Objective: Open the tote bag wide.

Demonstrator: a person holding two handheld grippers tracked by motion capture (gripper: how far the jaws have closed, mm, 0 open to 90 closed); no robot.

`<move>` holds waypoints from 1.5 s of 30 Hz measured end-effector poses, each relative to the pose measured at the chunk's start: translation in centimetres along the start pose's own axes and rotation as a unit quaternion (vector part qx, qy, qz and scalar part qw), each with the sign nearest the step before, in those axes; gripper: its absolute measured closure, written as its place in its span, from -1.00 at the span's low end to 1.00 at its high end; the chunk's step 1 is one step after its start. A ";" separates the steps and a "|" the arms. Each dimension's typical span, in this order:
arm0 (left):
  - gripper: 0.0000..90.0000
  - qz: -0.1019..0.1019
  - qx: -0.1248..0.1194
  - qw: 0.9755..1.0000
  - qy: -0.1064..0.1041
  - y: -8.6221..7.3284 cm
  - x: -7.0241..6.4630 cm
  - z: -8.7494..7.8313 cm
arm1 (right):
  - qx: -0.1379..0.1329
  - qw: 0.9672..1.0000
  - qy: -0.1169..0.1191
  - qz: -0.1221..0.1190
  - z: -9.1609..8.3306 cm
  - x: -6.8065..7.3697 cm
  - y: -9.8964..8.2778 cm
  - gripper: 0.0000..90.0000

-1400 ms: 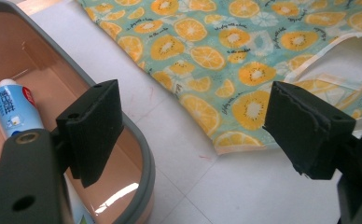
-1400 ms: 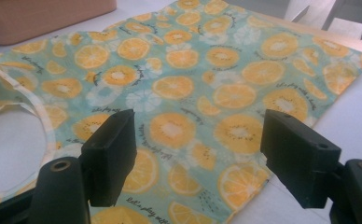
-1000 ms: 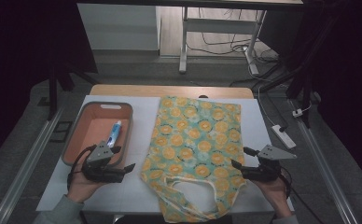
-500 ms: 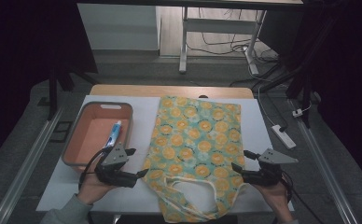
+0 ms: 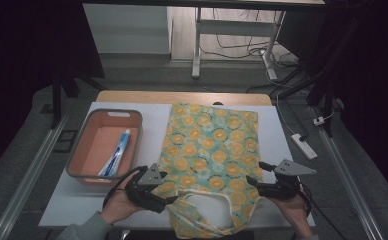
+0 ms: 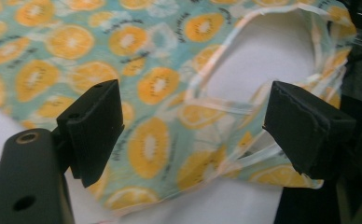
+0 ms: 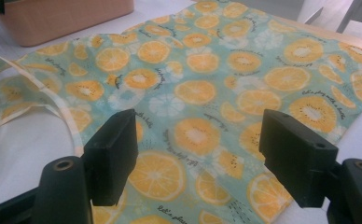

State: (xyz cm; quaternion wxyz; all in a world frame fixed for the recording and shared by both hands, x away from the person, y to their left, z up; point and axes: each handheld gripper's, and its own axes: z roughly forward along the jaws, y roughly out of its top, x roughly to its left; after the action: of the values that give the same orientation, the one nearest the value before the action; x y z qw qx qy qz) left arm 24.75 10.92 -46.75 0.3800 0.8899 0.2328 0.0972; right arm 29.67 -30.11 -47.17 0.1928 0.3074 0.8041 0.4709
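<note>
Fruit-print bag (image 5: pixel 212 150) lies flat on the white table (image 5: pixel 292 145), handles toward the person, with the orange bin (image 5: pixel 84 150) holding a toothpaste tube (image 5: pixel 116 157) just beside it on the left. Left gripper (image 5: pixel 173 199) sits at the bag's near-left corner by the handles, jaws spread wide over the fabric edge and pinching nothing, the cloth lying beneath and between them in the left gripper view. Right gripper (image 5: pixel 254 184) rests at the bag's near-right edge, jaws likewise spread apart above the print, nothing gripped.
</note>
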 end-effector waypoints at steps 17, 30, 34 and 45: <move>0.11 -0.001 0.057 0.997 -0.051 -0.9 -0.3 3.5 | 0.007 1.000 0.002 0.000 0.3 0.1 -0.2 -0.39; 0.96 -0.035 -0.021 0.997 -0.062 -0.2 0.7 0.4 | 0.008 1.000 0.011 -0.006 -0.2 0.6 0.2 -0.39; 0.96 -0.049 -0.058 0.995 -0.058 0.5 1.7 -1.2 | 0.003 1.000 0.028 -0.013 -0.8 1.2 1.2 -0.40; 0.96 -0.073 -0.102 0.991 -0.044 3.2 4.2 -3.0 | 0.027 0.993 0.103 -0.051 -0.9 4.8 2.8 -0.47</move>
State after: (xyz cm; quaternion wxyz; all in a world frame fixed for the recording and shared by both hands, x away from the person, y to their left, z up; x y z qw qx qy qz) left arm 28.42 12.93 -42.40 0.4852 0.8302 0.2694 0.0530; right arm 26.49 -26.38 -44.35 0.1245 0.2214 0.8467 0.4676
